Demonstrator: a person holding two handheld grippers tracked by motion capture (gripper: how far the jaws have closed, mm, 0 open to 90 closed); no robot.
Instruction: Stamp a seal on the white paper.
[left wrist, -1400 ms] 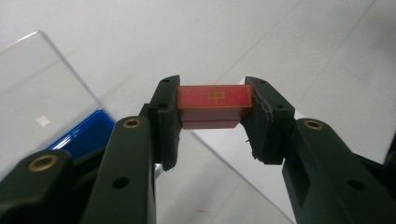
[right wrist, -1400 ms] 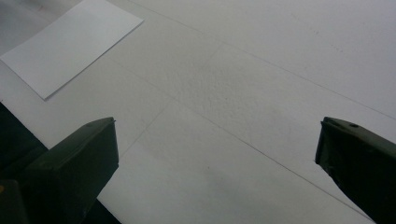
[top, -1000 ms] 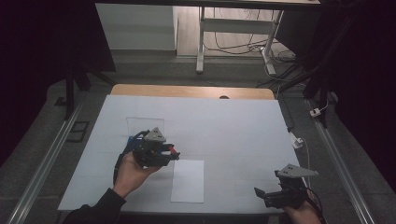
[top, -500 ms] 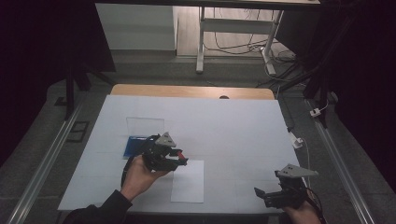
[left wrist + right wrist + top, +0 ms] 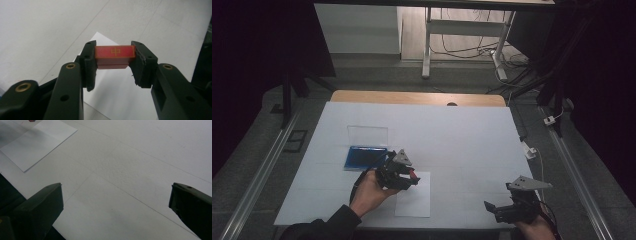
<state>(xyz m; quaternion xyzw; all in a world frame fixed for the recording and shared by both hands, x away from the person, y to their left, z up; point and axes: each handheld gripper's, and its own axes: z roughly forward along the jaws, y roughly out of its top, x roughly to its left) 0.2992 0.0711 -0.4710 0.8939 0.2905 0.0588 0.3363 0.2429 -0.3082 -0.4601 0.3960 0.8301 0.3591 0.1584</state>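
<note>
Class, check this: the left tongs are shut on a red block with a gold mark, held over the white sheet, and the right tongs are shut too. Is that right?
One slip: the right tongs are open, jaws wide apart over bare table, as the right gripper view shows. The left tongs do clamp the red block above the white sheet.

A dark sleeve (image 5: 319, 227) is being worn on the left arm. Black jaws with brass-coloured screws (image 5: 70, 66) are being shown on the left gripper (image 5: 113, 58); the right gripper (image 5: 512, 207) is being topped by a grey triangular plate (image 5: 528, 183).
</note>
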